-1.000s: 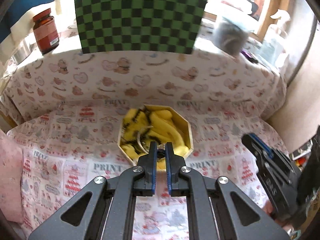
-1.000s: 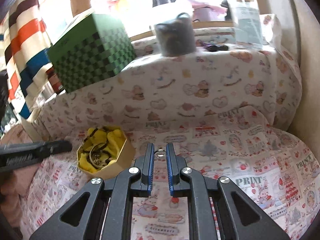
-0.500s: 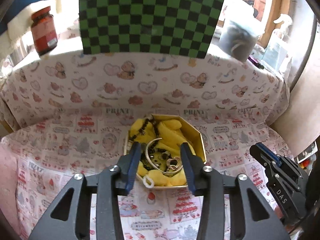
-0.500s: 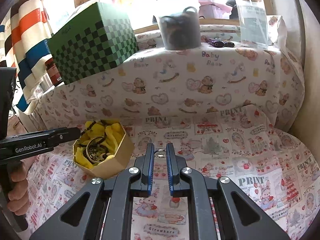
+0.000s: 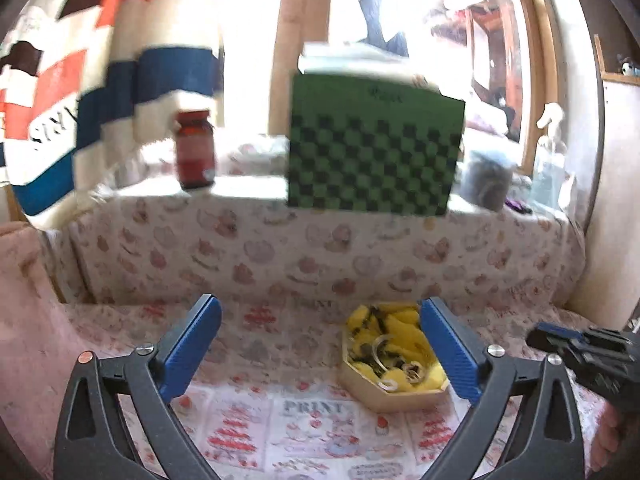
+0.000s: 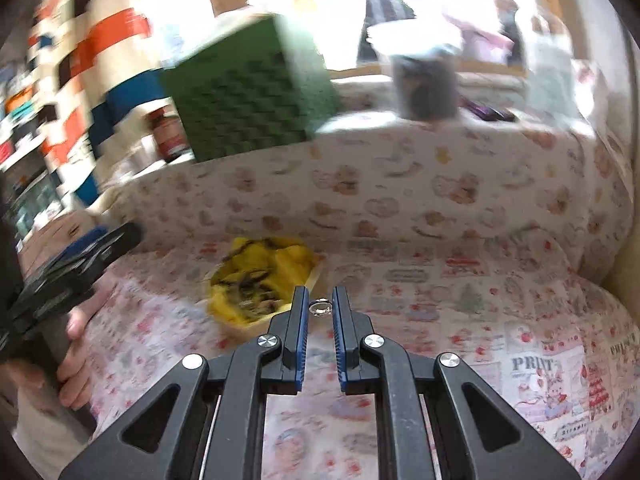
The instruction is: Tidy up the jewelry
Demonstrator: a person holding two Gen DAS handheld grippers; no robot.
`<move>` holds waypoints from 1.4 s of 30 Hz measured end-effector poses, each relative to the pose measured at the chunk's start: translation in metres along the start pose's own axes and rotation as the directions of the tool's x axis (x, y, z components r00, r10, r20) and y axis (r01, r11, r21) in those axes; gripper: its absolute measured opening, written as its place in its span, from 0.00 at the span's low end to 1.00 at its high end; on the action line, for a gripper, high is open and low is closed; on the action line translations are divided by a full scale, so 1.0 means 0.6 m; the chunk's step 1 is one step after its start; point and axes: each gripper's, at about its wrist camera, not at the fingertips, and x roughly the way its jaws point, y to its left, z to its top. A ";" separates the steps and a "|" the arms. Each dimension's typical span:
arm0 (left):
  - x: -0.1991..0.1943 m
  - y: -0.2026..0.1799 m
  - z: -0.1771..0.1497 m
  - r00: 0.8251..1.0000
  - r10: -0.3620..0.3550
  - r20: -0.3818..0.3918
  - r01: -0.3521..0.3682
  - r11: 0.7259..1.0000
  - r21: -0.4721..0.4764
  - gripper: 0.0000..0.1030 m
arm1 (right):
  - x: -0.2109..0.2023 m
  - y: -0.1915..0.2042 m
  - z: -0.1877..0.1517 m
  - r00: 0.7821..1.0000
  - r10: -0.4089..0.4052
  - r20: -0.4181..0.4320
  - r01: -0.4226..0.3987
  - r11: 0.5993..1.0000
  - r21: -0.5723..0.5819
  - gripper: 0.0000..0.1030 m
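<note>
Left claw (image 5: 320, 322) just spread wide, empty; right claw (image 6: 320, 300) nearly closed.

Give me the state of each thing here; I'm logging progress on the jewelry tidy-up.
left gripper: open wide, jaws just opened, nothing between them.
right gripper: shut on a small silver ring.
octagonal jewelry box: lidless, yellow lining, holding bracelets and beads.
red-brown jar: upright, lid on.
green checkered box: closed, upright on the ledge.

box (image 5: 372, 148): green-black checks | jar (image 5: 195, 150): red | lining (image 5: 400, 316): yellow | cloth (image 5: 308, 412): red-printed white
</note>
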 end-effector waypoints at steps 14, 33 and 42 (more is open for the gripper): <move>-0.023 0.060 0.012 0.996 -0.069 0.050 0.078 0.977 -0.201 1.00 | 0.082 0.097 0.058 0.998 0.055 -0.032 -0.057 0.997 -0.055 0.12; -0.075 0.018 0.015 0.979 -0.007 0.202 0.013 1.000 -0.028 1.00 | -0.012 0.030 0.042 0.976 -0.107 0.187 0.104 0.994 0.025 0.86; -0.089 0.020 -0.033 0.959 0.041 0.280 -0.032 0.999 -0.037 1.00 | -0.038 0.024 -0.020 0.917 -0.169 0.361 0.200 0.978 -0.052 1.00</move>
